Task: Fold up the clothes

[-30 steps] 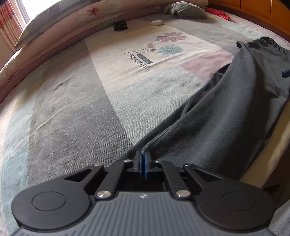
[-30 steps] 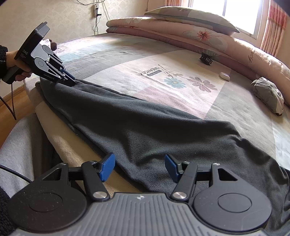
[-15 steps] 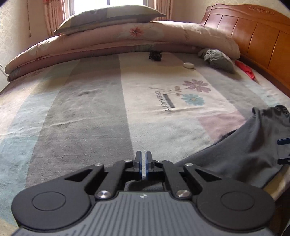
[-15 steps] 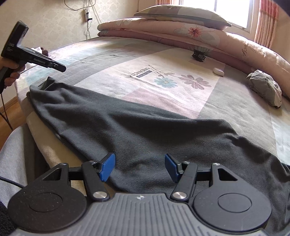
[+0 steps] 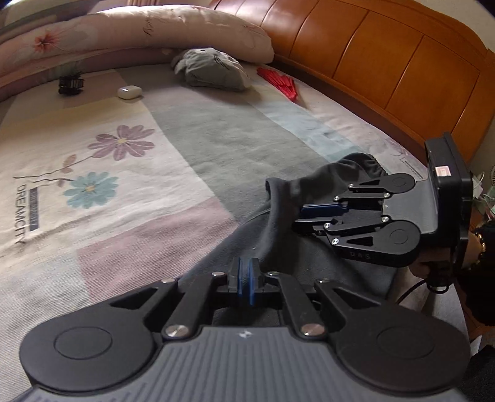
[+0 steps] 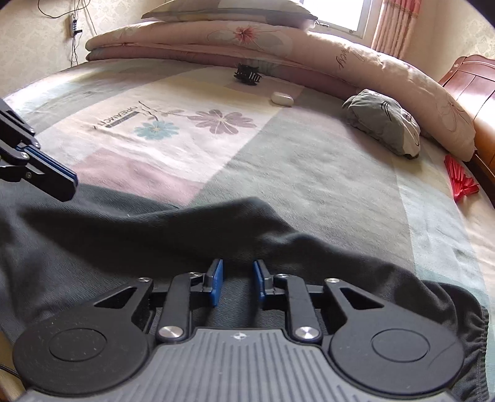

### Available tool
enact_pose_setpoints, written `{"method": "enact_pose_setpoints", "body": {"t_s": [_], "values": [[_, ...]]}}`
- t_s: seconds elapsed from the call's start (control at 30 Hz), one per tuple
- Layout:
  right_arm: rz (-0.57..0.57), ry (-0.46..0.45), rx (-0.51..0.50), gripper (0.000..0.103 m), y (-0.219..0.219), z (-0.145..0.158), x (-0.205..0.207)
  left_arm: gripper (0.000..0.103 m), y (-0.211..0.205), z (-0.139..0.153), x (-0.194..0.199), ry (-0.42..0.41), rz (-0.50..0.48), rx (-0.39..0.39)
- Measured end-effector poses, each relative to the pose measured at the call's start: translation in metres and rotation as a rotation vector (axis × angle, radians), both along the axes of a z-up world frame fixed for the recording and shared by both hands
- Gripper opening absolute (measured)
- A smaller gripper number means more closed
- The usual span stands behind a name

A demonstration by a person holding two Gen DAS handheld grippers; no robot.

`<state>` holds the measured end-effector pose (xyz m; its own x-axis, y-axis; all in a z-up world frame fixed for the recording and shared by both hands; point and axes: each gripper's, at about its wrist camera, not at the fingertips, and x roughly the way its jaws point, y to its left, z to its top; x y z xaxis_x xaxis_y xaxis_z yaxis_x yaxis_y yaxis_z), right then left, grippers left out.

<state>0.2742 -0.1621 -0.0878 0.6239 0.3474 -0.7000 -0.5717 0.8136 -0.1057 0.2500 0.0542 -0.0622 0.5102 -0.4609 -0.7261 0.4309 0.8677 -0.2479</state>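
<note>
Change: since half a second ago the right claw (image 6: 237, 280) has narrowed from a wide gap to a slim one, and the left claw (image 5: 244, 278) has swung round to face the headboard (image 5: 386, 62) side of the bed (image 5: 216, 139).
Left claw: blue pads pressed together with no cloth seen between them; it hangs over the near part of the dark trousers (image 5: 272, 228).
Right claw: fingers drawn close around a raised fold of the trousers; seen from the left wrist, the cloth is bunched up and draped over its fingertips, lifted off the bed.
Trousers: lying along the near edge of the bed, dark grey, gathered waistband at the right end beside the right claw; a ridge of fabric stands up just ahead of that claw.
Claws together: near each other over the trousers, tips angled toward one another, not touching.
Bed cover: striped, with a flower print and lettering left of the trousers.
Far side: a grey bundle (image 5: 210, 68), a red fan (image 5: 278, 82), a white case (image 5: 129, 92) and a black clip (image 5: 71, 84) lie well apart from the trousers, near the rolled quilt (image 5: 154, 27).
</note>
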Motion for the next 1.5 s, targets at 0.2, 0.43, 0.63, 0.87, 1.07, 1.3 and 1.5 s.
{"method": "enact_pose_setpoints", "body": {"t_s": [0.2, 0.43, 0.63, 0.87, 1.07, 1.3, 1.5], "values": [[-0.056, -0.001, -0.034, 0.024, -0.023, 0.005, -0.004, 0.004, -0.008, -0.029, 0.022, 0.082, 0.042, -0.043], [0.016, -0.021, 0.055, 0.025, 0.006, 0.019, 0.015, 0.004, -0.009, -0.029, 0.031, 0.094, 0.056, -0.093], [-0.016, -0.008, -0.013, 0.026, -0.005, 0.000, 0.018, 0.004, -0.015, -0.028, 0.039, 0.086, 0.052, -0.105], [-0.056, 0.018, 0.026, 0.029, -0.026, -0.002, 0.011, 0.020, -0.049, -0.023, 0.045, -0.001, -0.098, 0.016], [-0.066, 0.020, 0.054, 0.030, -0.029, -0.003, 0.011, 0.022, -0.065, -0.019, 0.051, -0.057, -0.176, 0.037], [-0.059, 0.029, 0.091, 0.031, -0.035, -0.005, 0.013, 0.018, -0.050, -0.012, 0.055, -0.117, -0.177, 0.060], [-0.063, 0.032, 0.112, 0.032, -0.038, -0.006, 0.014, 0.018, -0.063, -0.013, 0.037, -0.218, -0.347, 0.230]]}}
